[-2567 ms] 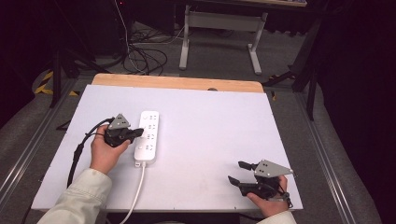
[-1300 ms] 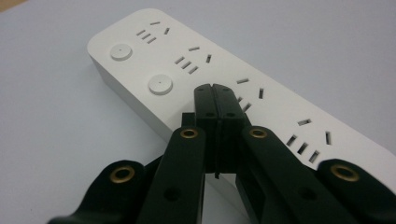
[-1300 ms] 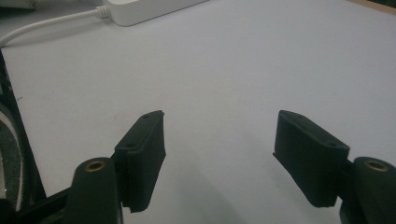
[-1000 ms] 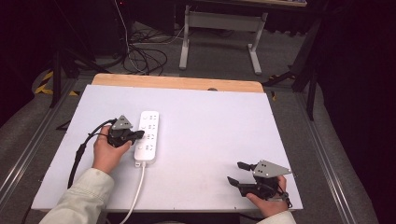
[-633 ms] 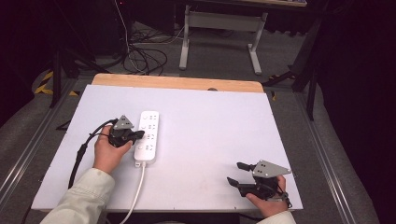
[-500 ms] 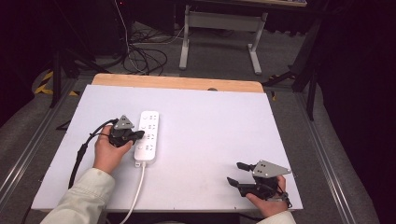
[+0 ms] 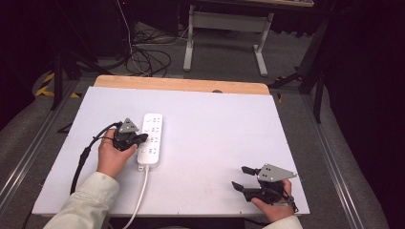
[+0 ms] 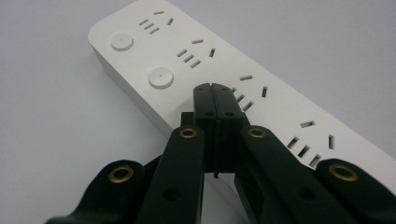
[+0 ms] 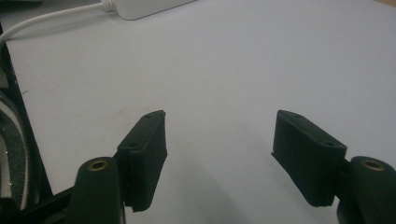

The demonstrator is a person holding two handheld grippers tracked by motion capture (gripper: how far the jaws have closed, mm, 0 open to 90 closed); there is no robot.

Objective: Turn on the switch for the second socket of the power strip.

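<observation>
The white plastic power strip (image 7: 151, 139) lies flat on the white surface (image 7: 215, 138), left of centre, its long side running away from the person and its white cord (image 7: 138, 202) trailing off the near edge. The left claw (image 7: 141, 139) rests over the strip's left edge; in the left gripper view its two black jaws are pressed together with nothing between them, their joined tip (image 8: 215, 91) sitting on the strip's top face just beside the lower of two round white buttons (image 8: 160, 77). Judging from that, the work in hand looks like pressing a switch on the strip with the closed tip: the approach is done and the tip is down on the housing, but whether it has yet pushed a button I cannot tell, since both buttons look alike and no light shows. No plug is seated in any of the sockets. The right claw (image 7: 244, 178) waits well apart, near the front right corner of the surface, with its jaws spread wide over bare surface and holding nothing, so any part it has is yet to begin. Against the earlier high views very little differs: the strip has kept its place, the left claw has stayed at the same spot on it with only a slight shift of the hand, and the right claw has remained parked and spread.
</observation>
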